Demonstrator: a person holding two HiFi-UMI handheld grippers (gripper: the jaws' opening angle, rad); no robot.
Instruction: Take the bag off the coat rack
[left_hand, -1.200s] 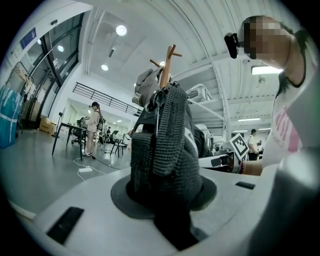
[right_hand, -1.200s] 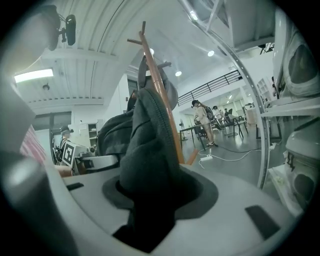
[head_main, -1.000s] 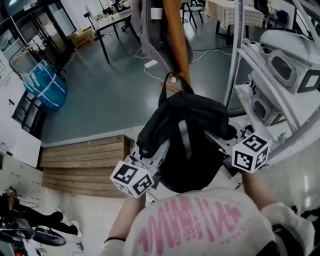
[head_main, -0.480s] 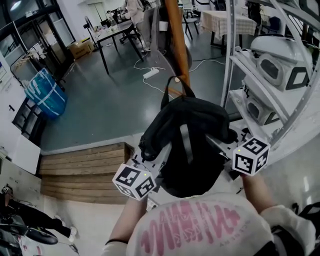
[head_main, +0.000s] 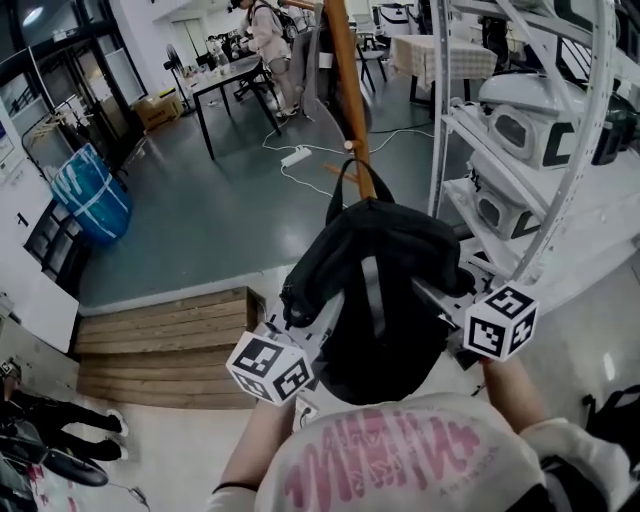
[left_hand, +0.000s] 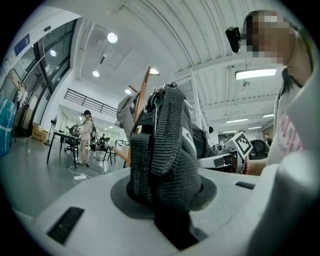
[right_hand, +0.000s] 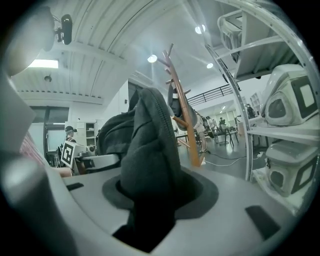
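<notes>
So compared with a second ago, the bag has come back a bit from the coat rack. Its top loop was arched over the peg's pale tip before, and now it sits just under that tip. Can't tell if it's fully clear yet. More of the room shows behind it too, including a person at the far tabletop. The grip looks the same as before.

The rack is an orange-brown wooden pole with angled pegs. The bag is black soft fabric, rounded and slumped, with a grey stripe down the middle. It's held up in the air in front of the person's chest, between the two marker cubes.

The left tongs are pinching a strap of coarse woven webbing. The right tongs are clamped on a thicker, smoother fold of the same dark bag.
</notes>
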